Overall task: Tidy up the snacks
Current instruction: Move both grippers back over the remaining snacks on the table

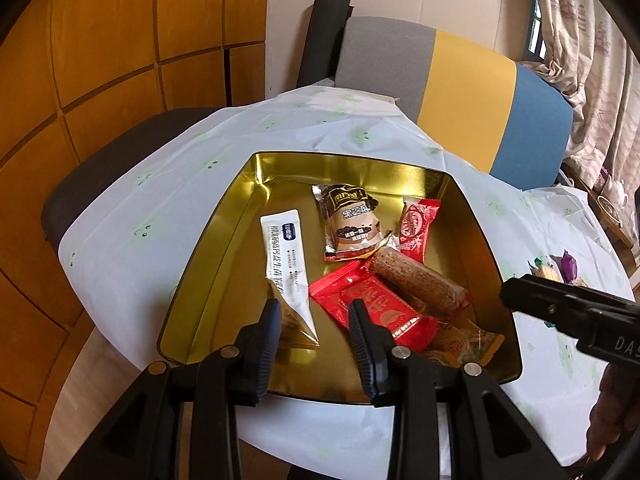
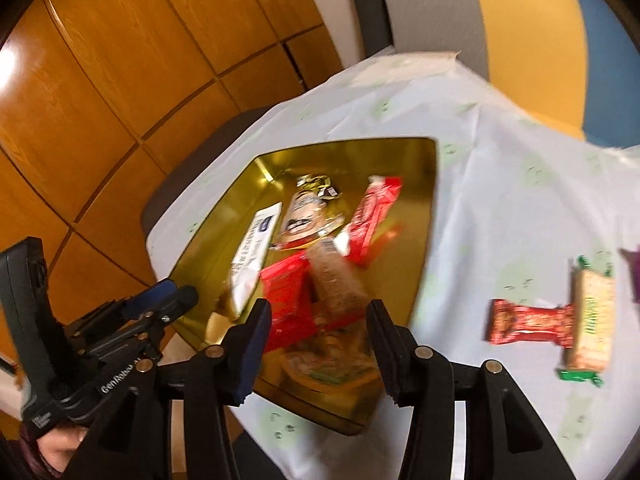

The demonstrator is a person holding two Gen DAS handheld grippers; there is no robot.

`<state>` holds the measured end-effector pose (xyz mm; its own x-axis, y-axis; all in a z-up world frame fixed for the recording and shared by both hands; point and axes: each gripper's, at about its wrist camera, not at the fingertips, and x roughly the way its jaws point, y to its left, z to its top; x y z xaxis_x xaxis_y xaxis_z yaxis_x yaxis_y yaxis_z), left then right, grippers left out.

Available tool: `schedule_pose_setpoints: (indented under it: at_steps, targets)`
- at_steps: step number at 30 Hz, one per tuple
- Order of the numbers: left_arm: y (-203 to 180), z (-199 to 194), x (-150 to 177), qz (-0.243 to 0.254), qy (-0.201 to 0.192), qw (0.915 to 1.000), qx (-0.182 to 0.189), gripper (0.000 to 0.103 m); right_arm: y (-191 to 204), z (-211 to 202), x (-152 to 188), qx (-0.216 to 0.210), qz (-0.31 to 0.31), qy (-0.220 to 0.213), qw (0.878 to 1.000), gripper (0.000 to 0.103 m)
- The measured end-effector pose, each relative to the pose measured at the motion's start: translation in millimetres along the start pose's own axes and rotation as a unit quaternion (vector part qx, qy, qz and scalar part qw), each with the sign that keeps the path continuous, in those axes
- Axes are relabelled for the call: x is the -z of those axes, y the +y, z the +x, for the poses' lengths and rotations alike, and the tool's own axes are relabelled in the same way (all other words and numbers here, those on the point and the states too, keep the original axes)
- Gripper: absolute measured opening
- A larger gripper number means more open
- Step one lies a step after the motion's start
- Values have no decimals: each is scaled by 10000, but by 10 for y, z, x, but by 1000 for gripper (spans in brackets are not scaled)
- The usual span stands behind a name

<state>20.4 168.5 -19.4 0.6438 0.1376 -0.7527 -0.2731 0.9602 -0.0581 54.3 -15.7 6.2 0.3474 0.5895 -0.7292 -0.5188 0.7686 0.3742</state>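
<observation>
A gold tin (image 1: 224, 240) sits on the white tablecloth and holds several snacks: a white sachet (image 1: 282, 252), a brown packet (image 1: 352, 220), a small red packet (image 1: 418, 226), a flat red packet (image 1: 372, 304) and a brown bar (image 1: 416, 284). My left gripper (image 1: 316, 320) is open and empty above the tin's near edge. My right gripper (image 2: 320, 320) is open and empty above the tin (image 2: 416, 248); it shows in the left wrist view (image 1: 568, 312). On the cloth right of the tin lie a red bar (image 2: 528, 322) and a cream packet with green ends (image 2: 590, 320).
A purple wrapper (image 1: 570, 266) lies by the table's right edge. A grey, yellow and blue chair back (image 1: 460, 88) stands behind the table. A wood-panelled wall (image 1: 100, 60) is at the left. A curtain (image 1: 592, 40) hangs at the right.
</observation>
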Motion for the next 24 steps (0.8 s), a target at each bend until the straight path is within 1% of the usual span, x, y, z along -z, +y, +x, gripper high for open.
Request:
schedule_pose_setpoints:
  at_steps: [13, 15, 16, 18, 20, 24]
  targets:
    - [-165, -54, 28, 246, 3, 9997, 43, 35, -376, -308, 109, 348, 315, -338, 9983, 52]
    - [-180, -61, 30, 287, -6, 9996, 61, 35, -455, -389, 128, 516, 294, -406, 9974, 54]
    - [-186, -61, 28, 301, -8, 9995, 64, 35, -490, -424, 138, 589, 290, -427, 9969, 58]
    - [-207, -57, 26, 328, -1, 9994, 73, 35, -610, -510, 169, 758, 323, -450, 9956, 63]
    - [-228, -56, 31, 346, 18, 9994, 93, 35, -724, -572, 202, 924, 362, -442, 9941, 64]
    - [-268, -66, 39, 414, 26, 9990, 160, 35, -1080, -769, 310, 1417, 522, -425, 9876, 70]
